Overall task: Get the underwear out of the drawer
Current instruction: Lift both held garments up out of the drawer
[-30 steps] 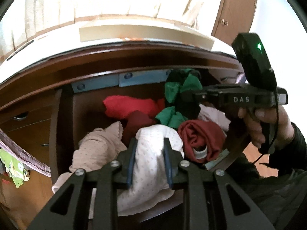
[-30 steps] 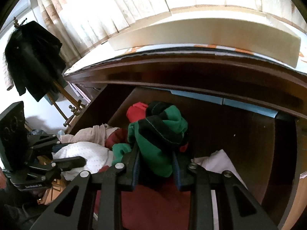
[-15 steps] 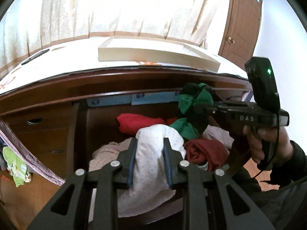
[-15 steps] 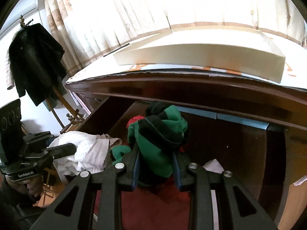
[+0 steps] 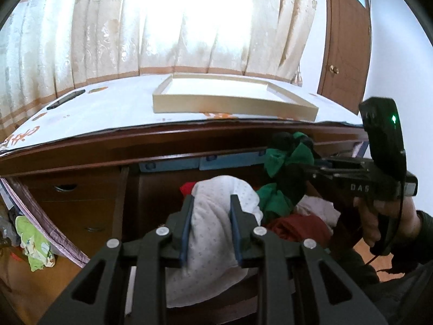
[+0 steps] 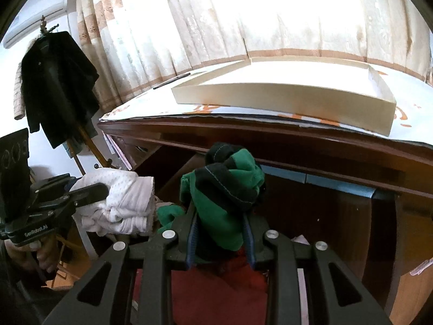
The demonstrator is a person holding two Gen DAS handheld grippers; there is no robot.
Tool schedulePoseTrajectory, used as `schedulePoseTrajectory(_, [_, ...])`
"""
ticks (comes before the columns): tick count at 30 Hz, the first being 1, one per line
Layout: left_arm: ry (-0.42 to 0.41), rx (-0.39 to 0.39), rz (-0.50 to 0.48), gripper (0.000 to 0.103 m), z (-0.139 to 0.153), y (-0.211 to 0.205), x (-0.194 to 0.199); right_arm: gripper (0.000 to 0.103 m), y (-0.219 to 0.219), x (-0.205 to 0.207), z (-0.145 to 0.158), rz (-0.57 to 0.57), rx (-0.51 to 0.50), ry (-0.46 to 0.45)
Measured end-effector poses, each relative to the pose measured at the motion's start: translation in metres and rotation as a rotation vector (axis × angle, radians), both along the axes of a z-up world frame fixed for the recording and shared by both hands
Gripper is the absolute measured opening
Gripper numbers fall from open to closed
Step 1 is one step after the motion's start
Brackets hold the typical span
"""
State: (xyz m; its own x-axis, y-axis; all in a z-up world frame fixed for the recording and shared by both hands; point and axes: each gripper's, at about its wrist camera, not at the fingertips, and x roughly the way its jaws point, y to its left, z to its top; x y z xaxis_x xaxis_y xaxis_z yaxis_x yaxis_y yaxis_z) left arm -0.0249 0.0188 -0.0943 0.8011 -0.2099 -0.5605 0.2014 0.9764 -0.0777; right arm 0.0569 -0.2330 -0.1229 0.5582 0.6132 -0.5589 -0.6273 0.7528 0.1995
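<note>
The white dotted underwear (image 5: 213,216) sat clenched in your left gripper (image 5: 211,227), raised above the open drawer (image 5: 162,187); the green-and-black underwear (image 6: 230,189) was pinched in your right gripper (image 6: 220,238), jaws closed on cloth. Loose folds hung below both grips, so a trailing hem might have snagged the red garment (image 6: 216,292) or the desk (image 6: 297,140) edge, dragging extra clothes out or slipping free.

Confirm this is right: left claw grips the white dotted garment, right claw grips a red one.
Wrong colour. The right claw grips a green and black garment, as the right wrist view shows; red cloth only lies beneath it. The left claw does grip the white dotted garment.
</note>
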Motion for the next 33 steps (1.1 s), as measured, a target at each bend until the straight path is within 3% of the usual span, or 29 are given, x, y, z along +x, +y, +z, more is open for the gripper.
schedulePoseTrajectory(17, [-0.126, -0.005, 0.035, 0.023, 0.014, 0.001, -0.013, 0.031, -0.006, -0.015, 0.009, 0.019, 0.044, -0.086])
schedulePoseTrajectory(33, [-0.194, -0.029, 0.063, 0.023, 0.022, 0.006, -0.018, 0.031, -0.010, -0.029, 0.016, 0.036, 0.090, -0.168])
